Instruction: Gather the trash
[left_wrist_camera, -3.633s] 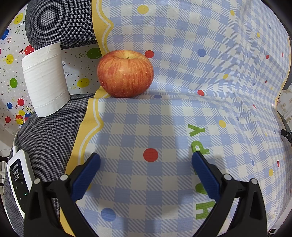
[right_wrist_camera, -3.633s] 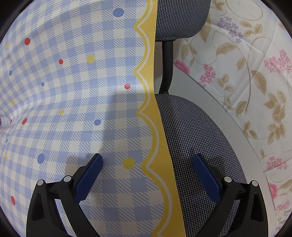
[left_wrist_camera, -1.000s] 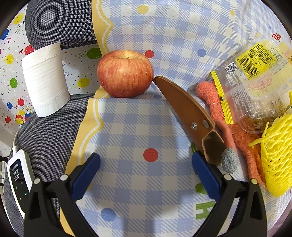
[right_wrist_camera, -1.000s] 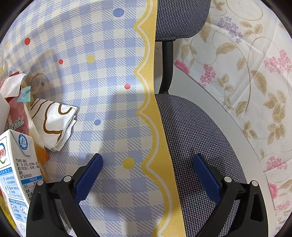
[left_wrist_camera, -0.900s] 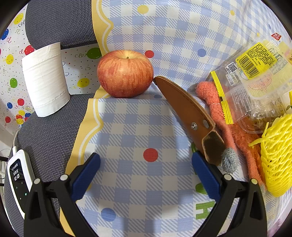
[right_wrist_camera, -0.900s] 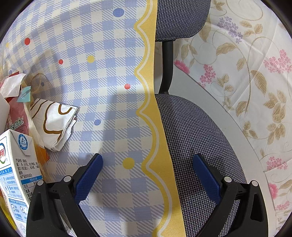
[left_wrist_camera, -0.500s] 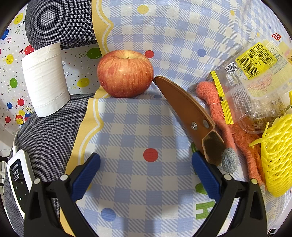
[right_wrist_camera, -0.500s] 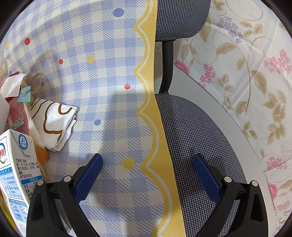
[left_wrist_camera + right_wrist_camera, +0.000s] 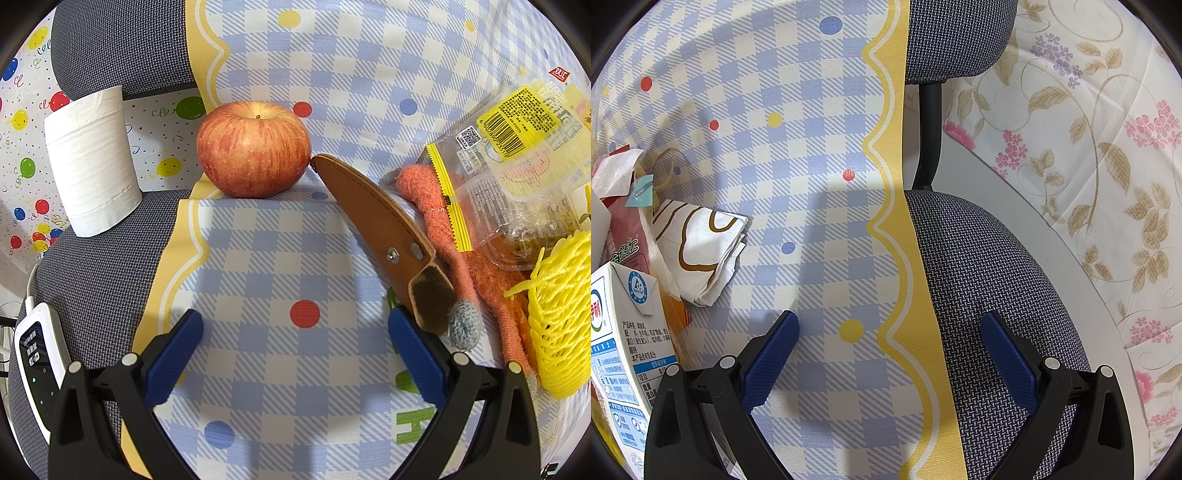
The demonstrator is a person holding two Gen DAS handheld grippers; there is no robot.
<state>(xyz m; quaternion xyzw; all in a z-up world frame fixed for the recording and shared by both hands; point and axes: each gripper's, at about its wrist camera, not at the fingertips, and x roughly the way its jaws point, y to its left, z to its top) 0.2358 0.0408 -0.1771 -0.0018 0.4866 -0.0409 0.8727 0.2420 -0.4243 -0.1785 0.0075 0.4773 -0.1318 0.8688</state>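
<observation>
Both tools hung wide open and empty over a checked picnic cloth (image 9: 280, 236) draped on a grey office chair (image 9: 990, 266): the left gripper (image 9: 295, 332) and the right gripper (image 9: 890, 332) had hold of nothing. No piece looked picked up yet, so the job appeared to stand at its opening step; the next move would call for choosing one scrap and closing on it squarely.

Right of the left gripper lay a clear snack wrapper (image 9: 517, 147), a yellow foam fruit net (image 9: 557, 314), an orange knitted glove (image 9: 454, 243) and a brown leather sheath (image 9: 376, 221), its tip touching an apple (image 9: 255, 151) ahead. Left of the right gripper stood a milk carton (image 9: 624, 339) beside a crumpled paper wrapper (image 9: 701, 247). No bin or bag showed in either view.
</observation>
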